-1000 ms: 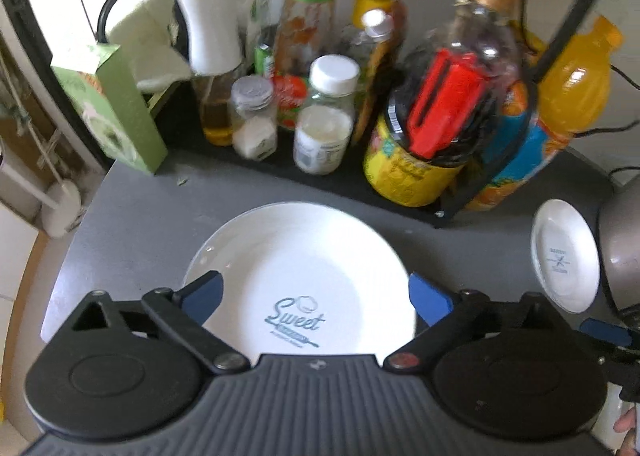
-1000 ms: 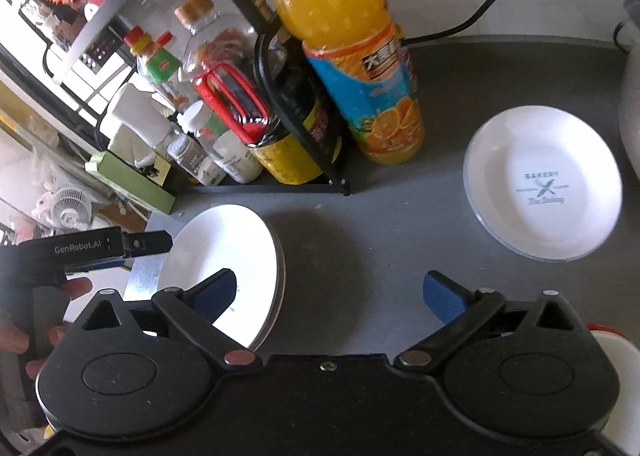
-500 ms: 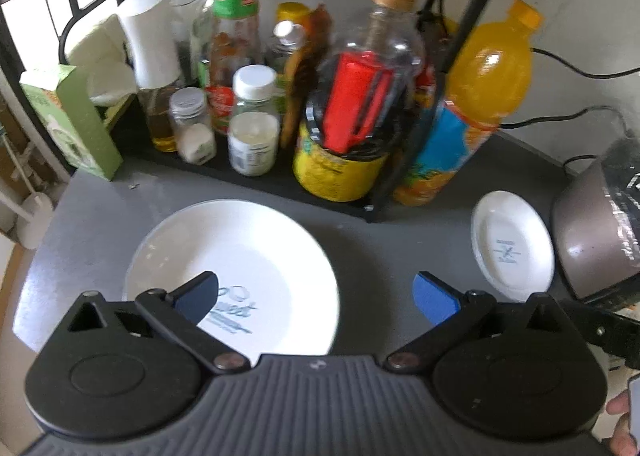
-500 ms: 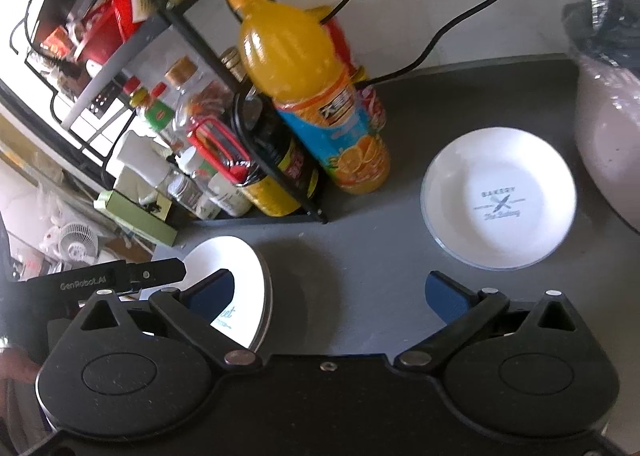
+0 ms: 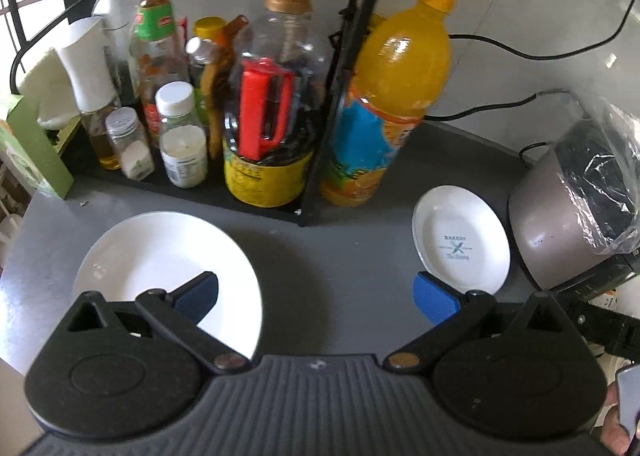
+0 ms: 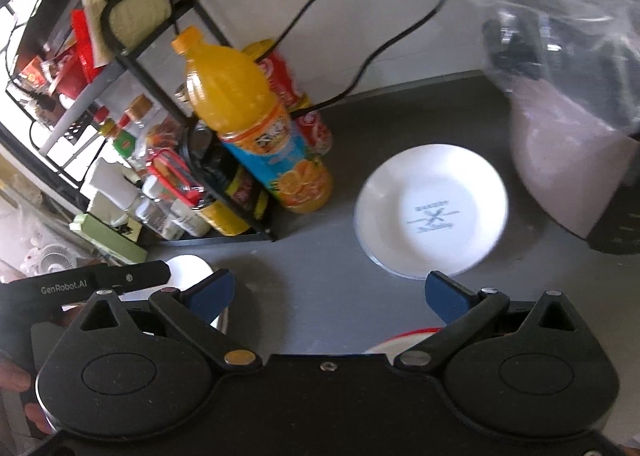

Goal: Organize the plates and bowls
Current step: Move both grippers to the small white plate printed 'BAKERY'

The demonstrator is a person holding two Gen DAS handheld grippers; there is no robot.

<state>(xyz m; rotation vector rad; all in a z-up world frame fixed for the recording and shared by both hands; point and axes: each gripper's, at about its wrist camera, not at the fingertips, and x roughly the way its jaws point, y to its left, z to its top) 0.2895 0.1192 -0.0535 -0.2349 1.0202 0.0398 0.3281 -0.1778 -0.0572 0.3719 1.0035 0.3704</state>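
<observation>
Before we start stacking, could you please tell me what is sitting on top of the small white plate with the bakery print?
Nothing rests on the small white bakery-print plate; its printed centre is bare. A second rim edge peeks out along its lower left, so another plate may lie underneath, though that one is covered.

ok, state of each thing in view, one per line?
left gripper: open, empty
right gripper: open, empty
big plate: flat on counter, empty
small plate: flat on counter, empty
orange bottle: upright, capped
cooker: plastic-wrapped on top
</observation>
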